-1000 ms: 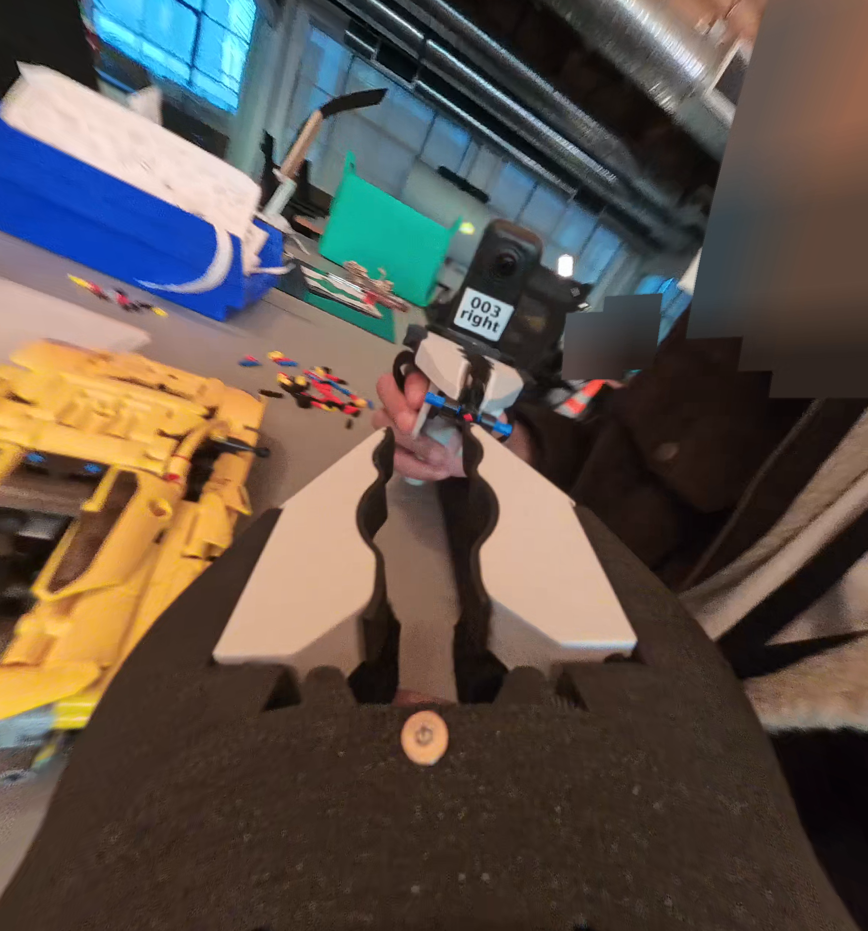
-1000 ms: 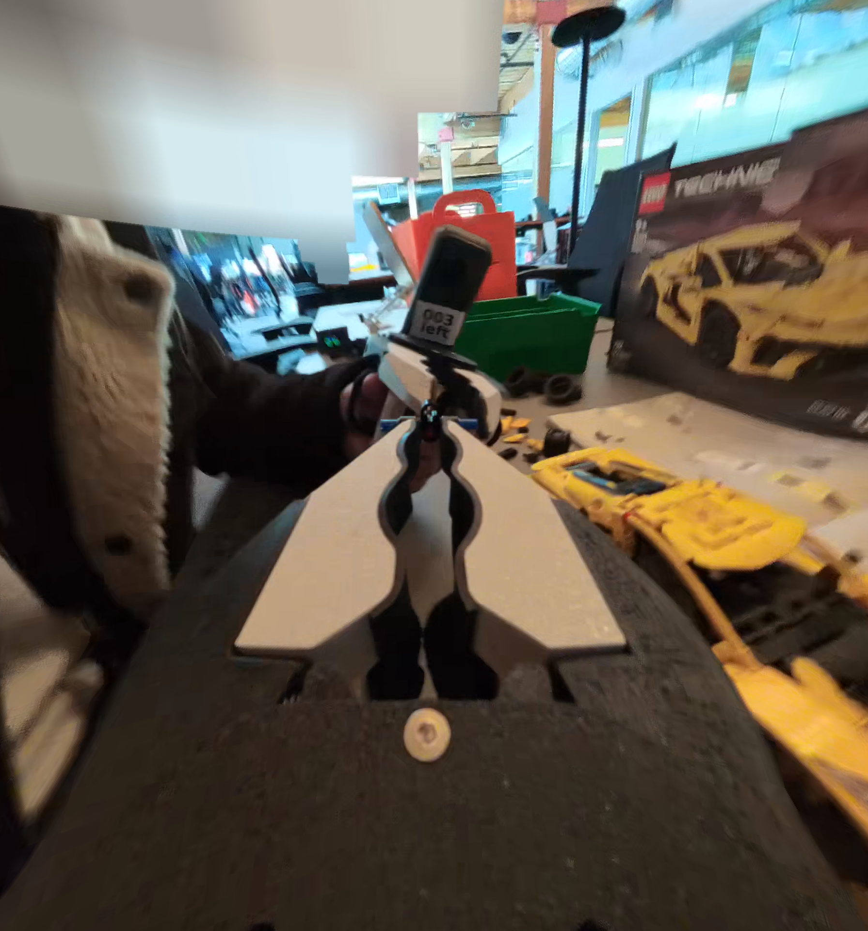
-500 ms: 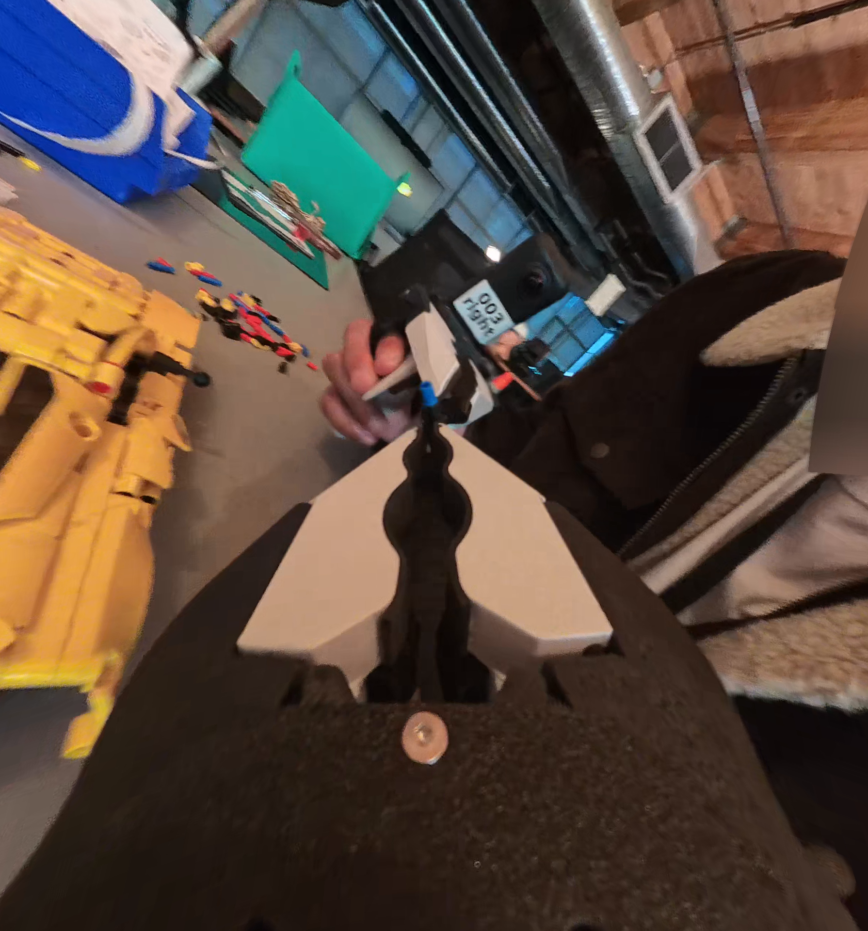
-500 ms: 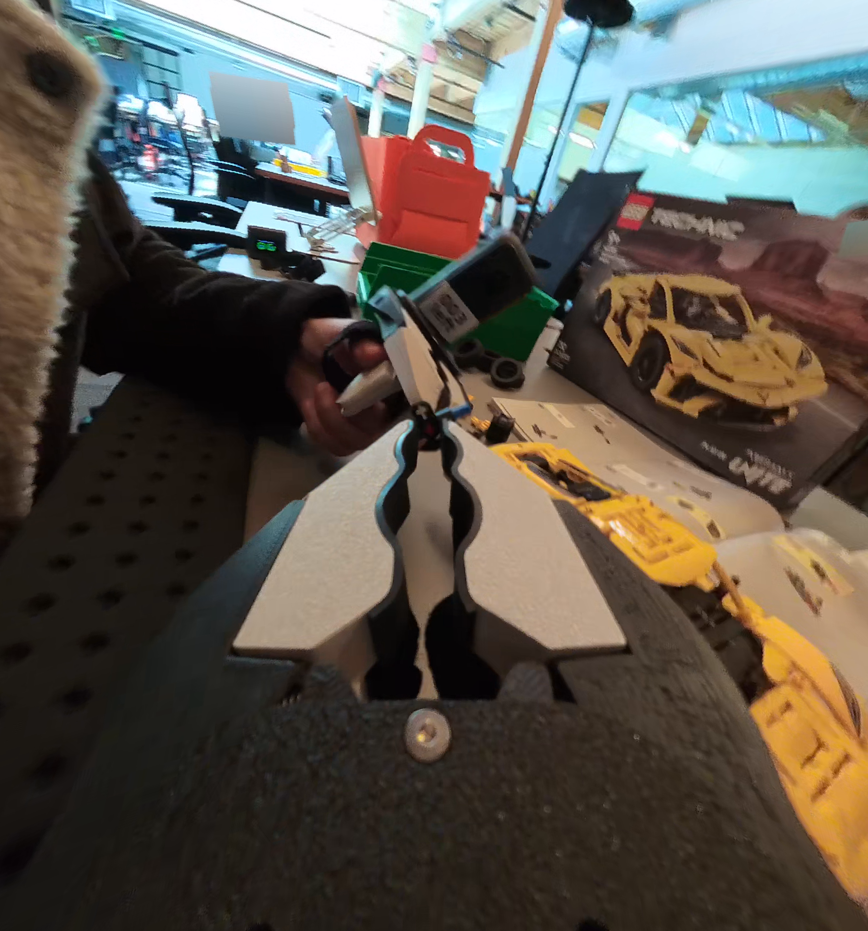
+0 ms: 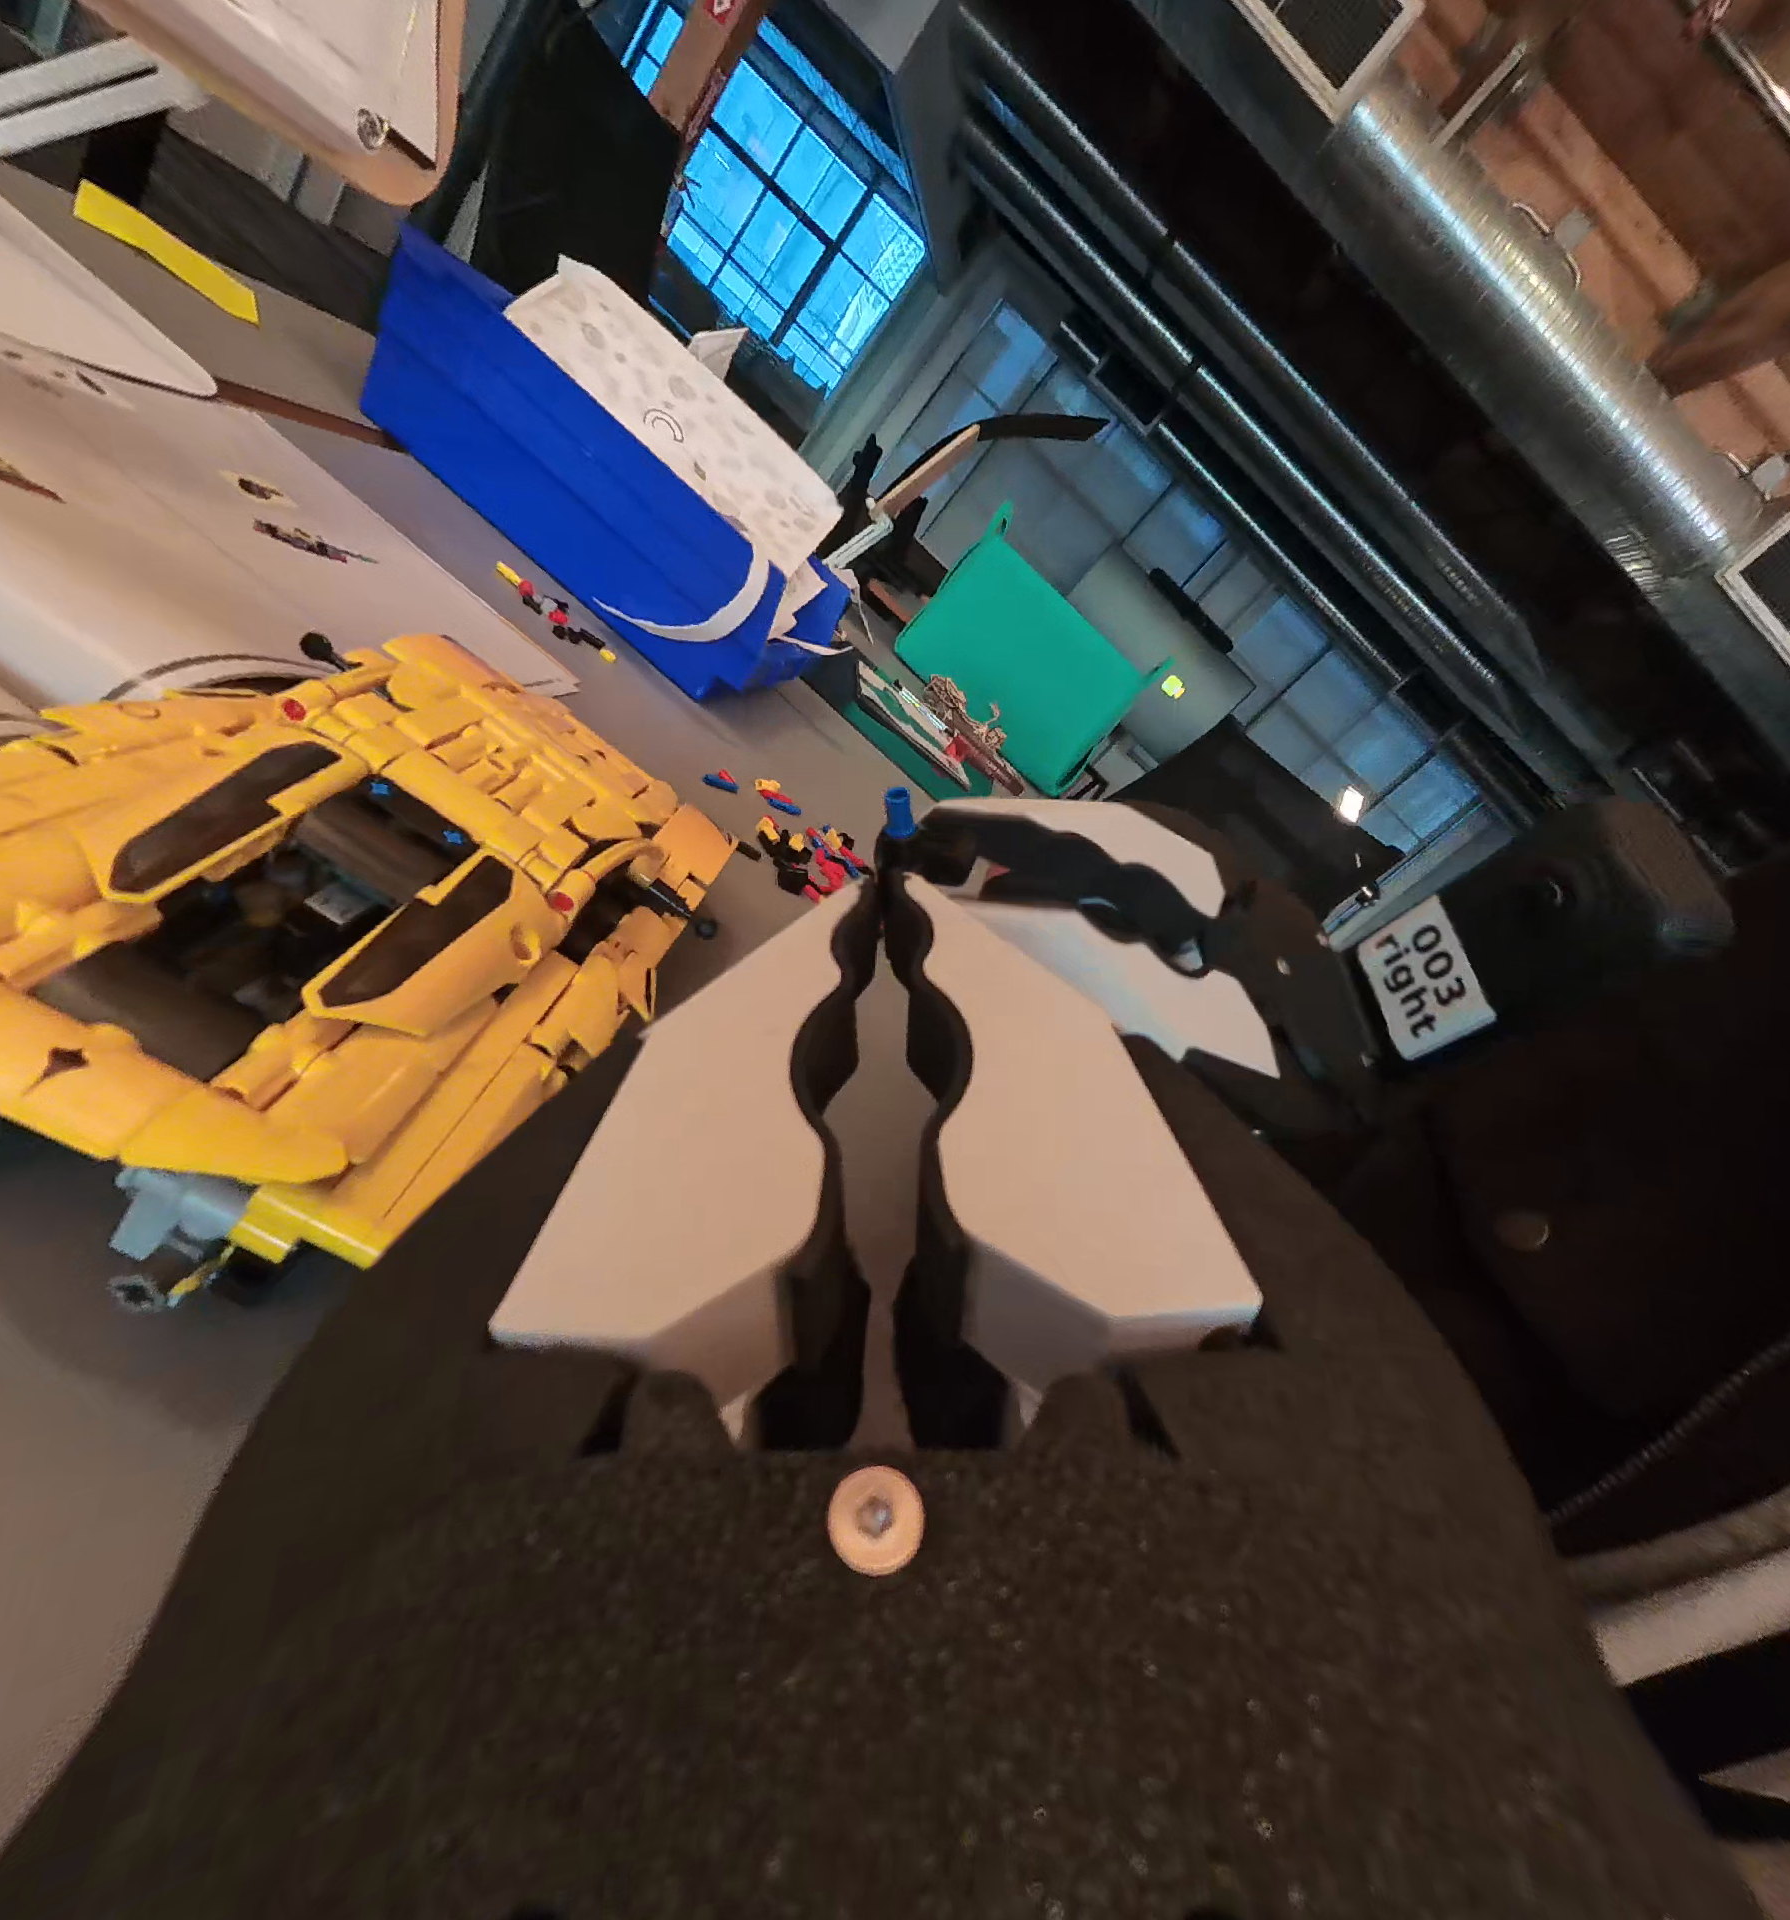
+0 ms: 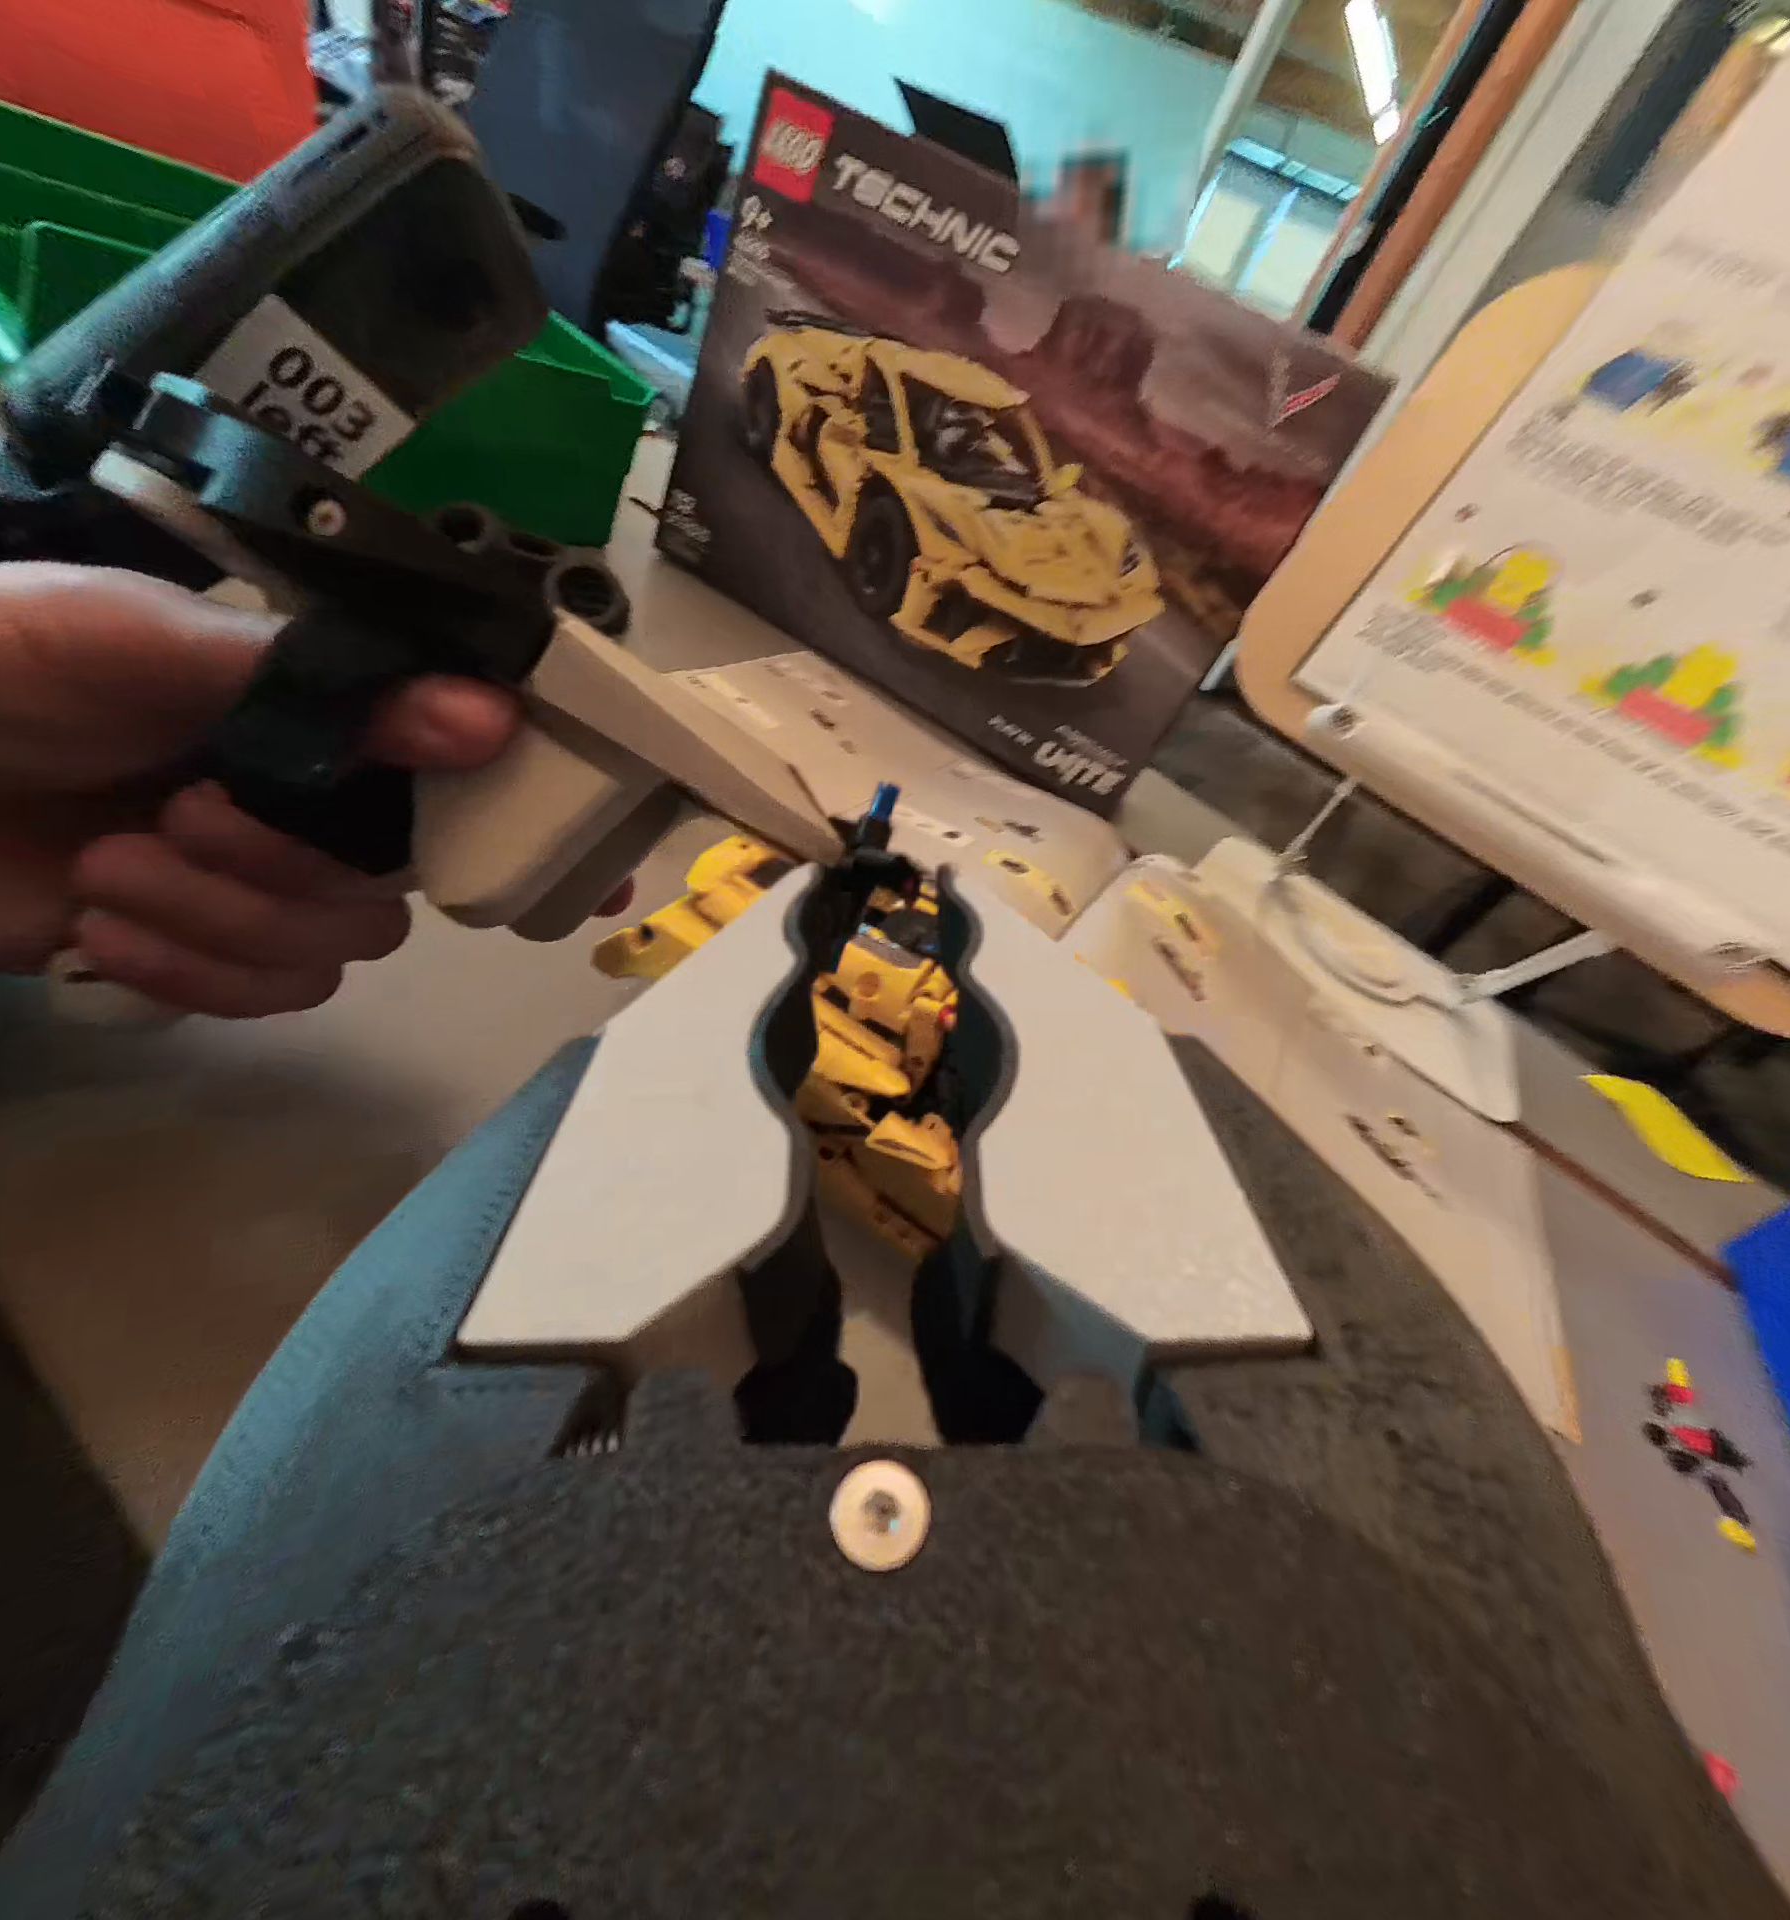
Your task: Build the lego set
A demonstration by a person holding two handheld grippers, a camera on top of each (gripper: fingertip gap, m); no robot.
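Both tongs swung toward yellow car (image 5: 278,914); tips pinch small blue-black pin (image 5: 896,821).

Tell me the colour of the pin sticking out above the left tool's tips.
Blue pin; clearest in the left wrist view.

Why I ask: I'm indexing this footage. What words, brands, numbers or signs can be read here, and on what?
I don't copy out writing; these things bear it:
White sticker on the right gripper: a legible number and word.
Second white sticker on the left gripper: legible, partly hidden.
Set box: brand logo, large lettering, small print.
Instruction sheet: too blurred to read.
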